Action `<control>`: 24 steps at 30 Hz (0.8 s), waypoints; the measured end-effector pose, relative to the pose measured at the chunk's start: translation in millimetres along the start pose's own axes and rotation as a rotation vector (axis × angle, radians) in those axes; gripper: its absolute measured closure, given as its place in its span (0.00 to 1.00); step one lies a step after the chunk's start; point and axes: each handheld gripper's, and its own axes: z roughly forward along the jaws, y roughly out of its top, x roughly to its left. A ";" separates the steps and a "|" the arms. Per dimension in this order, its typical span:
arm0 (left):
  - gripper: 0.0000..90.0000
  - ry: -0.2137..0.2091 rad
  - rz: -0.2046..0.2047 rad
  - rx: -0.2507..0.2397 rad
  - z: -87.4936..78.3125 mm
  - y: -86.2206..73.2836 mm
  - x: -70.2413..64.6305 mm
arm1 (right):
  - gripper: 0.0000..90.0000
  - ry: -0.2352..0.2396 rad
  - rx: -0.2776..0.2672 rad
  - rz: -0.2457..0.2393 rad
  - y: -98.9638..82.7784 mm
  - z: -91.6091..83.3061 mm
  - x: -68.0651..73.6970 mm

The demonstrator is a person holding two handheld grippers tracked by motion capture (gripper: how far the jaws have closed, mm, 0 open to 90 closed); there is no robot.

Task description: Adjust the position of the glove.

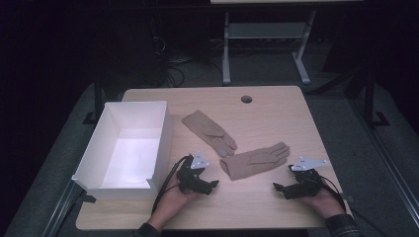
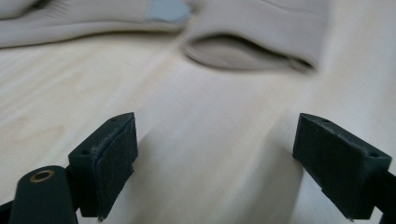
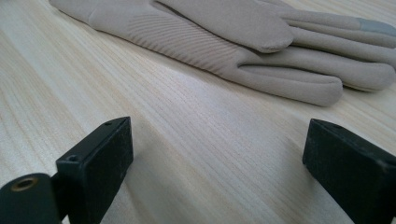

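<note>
The two gloves (image 1: pixel 257 161) (image 1: pixel 210 130) are beige with grey fingertips, the box (image 1: pixel 94 148) is white, the table (image 1: pixel 276 118) is light wood, the grippers (image 1: pixel 211 185) (image 1: pixel 277 187) are black.

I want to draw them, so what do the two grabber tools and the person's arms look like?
Both are black. The left gripper and the right gripper each carry a pale grey three-cornered plate on top and trail a black cable. Each ends in two blocky black jaws with flat pads. The right arm wears a dark checked sleeve.
</note>
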 end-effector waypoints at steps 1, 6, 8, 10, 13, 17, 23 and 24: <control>0.15 -0.001 0.001 -0.001 -1.2 -1.2 -0.2 | 0.09 0.000 0.000 -0.001 -0.1 -0.1 0.0; 0.14 -0.016 0.020 0.002 -3.0 -2.7 0.5 | 0.19 0.013 0.027 -0.006 5.6 -3.9 1.4; 0.14 -0.018 0.020 0.001 -2.8 -2.7 0.3 | 0.25 0.027 0.021 0.005 9.7 -6.2 2.3; 0.14 -0.017 0.019 0.001 -2.8 -2.8 0.1 | 0.30 0.040 -0.001 -0.003 13.8 -7.1 4.7; 0.14 -0.015 0.016 0.000 -3.1 -3.1 -0.5 | 0.36 0.054 -0.008 -0.015 18.0 -6.0 6.5; 0.14 -0.012 0.018 -0.003 -3.1 -3.3 -0.9 | 0.50 0.083 -0.026 -0.014 27.5 -1.5 12.2; 0.14 -0.012 0.015 -0.006 -2.9 -3.3 -0.9 | 0.71 0.106 -0.053 -0.015 35.1 -1.8 13.5; 0.14 -0.013 0.008 -0.011 -2.7 -3.3 -1.2 | 0.75 0.107 -0.052 -0.022 36.1 -0.9 13.1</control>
